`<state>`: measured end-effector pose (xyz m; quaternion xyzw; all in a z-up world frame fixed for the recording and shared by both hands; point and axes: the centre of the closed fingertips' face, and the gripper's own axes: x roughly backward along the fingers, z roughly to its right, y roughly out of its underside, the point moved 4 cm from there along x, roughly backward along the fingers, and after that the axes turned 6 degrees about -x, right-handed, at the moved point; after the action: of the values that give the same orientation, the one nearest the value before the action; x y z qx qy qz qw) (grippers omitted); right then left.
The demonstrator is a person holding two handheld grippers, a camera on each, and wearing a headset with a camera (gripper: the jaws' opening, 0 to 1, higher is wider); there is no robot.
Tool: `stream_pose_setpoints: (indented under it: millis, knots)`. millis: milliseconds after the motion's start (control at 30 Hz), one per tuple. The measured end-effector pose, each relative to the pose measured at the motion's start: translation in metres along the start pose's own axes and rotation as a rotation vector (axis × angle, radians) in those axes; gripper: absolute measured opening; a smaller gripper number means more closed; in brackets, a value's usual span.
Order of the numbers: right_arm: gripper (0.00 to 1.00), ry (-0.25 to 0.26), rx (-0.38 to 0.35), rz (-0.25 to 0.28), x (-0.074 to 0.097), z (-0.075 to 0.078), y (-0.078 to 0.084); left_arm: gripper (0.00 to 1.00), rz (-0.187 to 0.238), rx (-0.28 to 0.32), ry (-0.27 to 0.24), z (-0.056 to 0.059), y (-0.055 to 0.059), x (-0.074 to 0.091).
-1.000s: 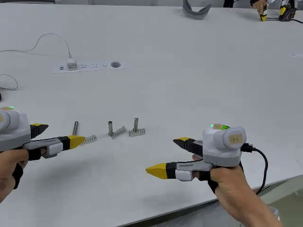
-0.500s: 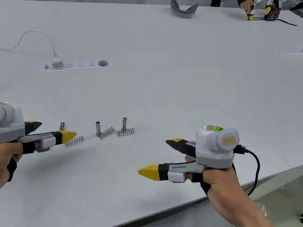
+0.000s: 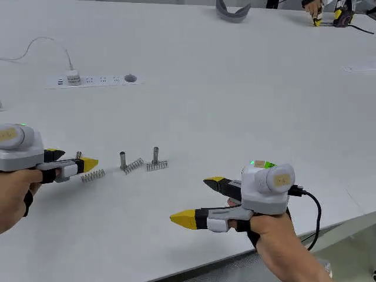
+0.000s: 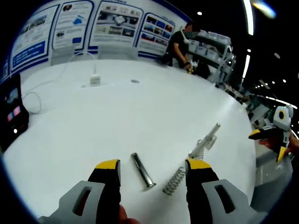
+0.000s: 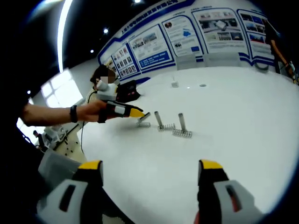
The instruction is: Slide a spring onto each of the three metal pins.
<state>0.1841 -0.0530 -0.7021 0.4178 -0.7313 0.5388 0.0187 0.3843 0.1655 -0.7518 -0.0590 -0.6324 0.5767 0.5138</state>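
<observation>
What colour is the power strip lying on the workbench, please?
The power strip is white; it shows best in the head view.

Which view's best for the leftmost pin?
Left gripper view: the leftmost pin shows large, framed between the open jaws of the left gripper. Head view: that gripper hides most of it. Right gripper view: small and far off.

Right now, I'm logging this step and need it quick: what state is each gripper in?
Left gripper: open, holding nothing, close to a pin and a spring.
Right gripper: open, holding nothing.
</observation>
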Motion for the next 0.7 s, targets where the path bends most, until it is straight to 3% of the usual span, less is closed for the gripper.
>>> stream_pose_setpoints:
  millis: [200, 700]
  knots:
    - [0.84, -0.014, -0.002, -0.013, -0.004, 0.001, 0.002, 0.46, -0.014, 0.012, -0.024, -0.001, 0.006, -0.007]
    - [0.83, -0.055, -0.002, -0.042, -0.011, -0.001, 0.003, 0.25, -0.002, 0.019, -0.106, -0.009, 0.003, -0.015]
